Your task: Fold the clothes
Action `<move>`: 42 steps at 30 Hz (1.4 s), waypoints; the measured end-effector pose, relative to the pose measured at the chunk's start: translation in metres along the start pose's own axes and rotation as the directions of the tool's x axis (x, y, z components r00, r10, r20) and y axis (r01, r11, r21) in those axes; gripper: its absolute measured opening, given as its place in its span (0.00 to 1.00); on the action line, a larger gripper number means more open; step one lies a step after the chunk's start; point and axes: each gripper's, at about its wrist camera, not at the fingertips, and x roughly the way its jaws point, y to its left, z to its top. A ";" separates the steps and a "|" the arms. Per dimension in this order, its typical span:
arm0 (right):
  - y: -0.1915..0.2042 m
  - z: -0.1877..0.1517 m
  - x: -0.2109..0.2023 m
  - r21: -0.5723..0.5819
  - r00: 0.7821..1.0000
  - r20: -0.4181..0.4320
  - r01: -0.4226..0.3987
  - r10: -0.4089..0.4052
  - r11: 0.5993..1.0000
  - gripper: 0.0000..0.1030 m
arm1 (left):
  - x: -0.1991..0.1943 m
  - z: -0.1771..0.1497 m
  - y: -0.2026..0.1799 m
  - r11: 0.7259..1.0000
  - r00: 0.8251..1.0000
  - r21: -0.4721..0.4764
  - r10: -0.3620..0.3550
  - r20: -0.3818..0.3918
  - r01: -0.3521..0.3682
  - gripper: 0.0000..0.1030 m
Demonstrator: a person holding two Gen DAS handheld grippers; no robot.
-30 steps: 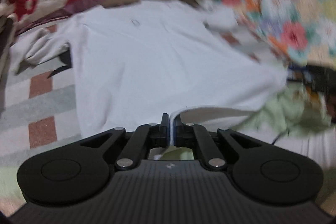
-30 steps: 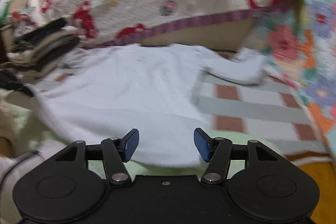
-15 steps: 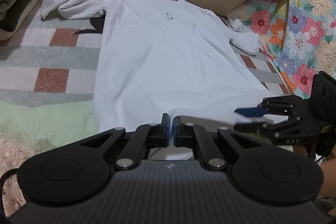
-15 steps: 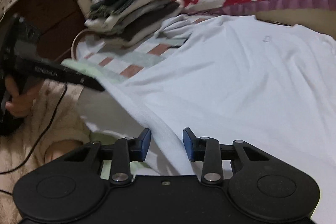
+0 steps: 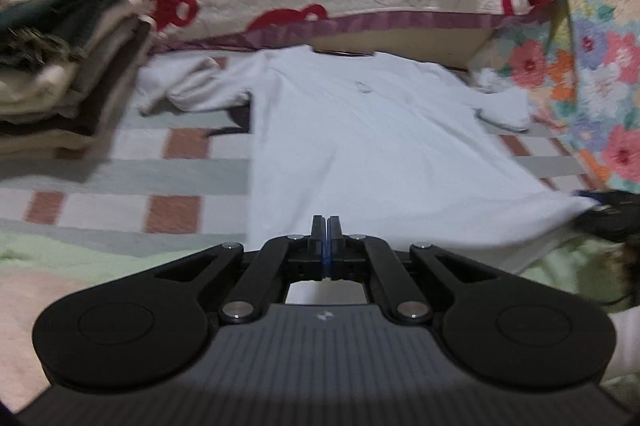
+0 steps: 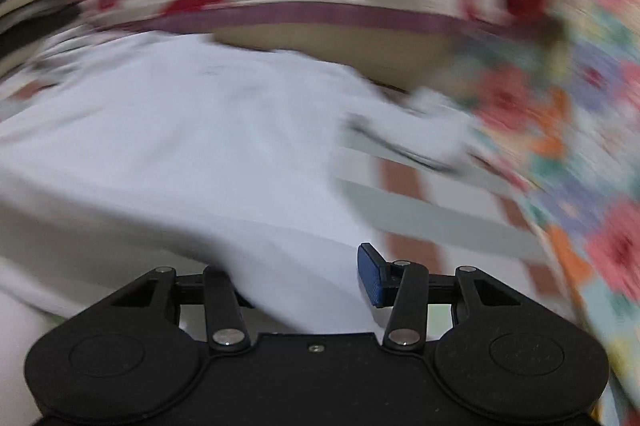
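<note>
Since half a second ago the right gripper (image 6: 316, 274) has been swinging hard, its view now smeared, and its jaws are standing wider, with the hem of the white shirt (image 5: 372, 146) draping over the left finger and lying loose between them, while the left gripper (image 5: 326, 246) is still pinching the hem, jaws pressed together on the cloth. To my eye the right one should be steadying and closing on the hem corner before any lift, so both sides are rising together, the shirt lying flat on the striped blanket (image 5: 120, 166) beside the stack of folded clothes (image 5: 60, 74)
</note>
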 end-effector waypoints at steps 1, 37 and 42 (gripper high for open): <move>-0.013 -0.006 -0.001 0.035 1.000 -0.002 0.025 -0.025 0.999 0.49 | 0.001 -0.001 0.001 1.000 1.000 0.011 0.016 -0.004 -0.015 0.00; -0.100 0.010 -0.014 0.339 0.980 0.176 -0.146 0.090 0.930 0.04 | 0.056 -0.043 -0.040 0.940 0.907 0.336 0.099 -0.409 0.049 0.67; -0.101 0.006 -0.012 0.344 0.983 0.155 -0.146 0.097 0.928 0.04 | 0.070 -0.056 -0.059 0.896 0.864 0.435 0.150 -0.481 0.087 0.68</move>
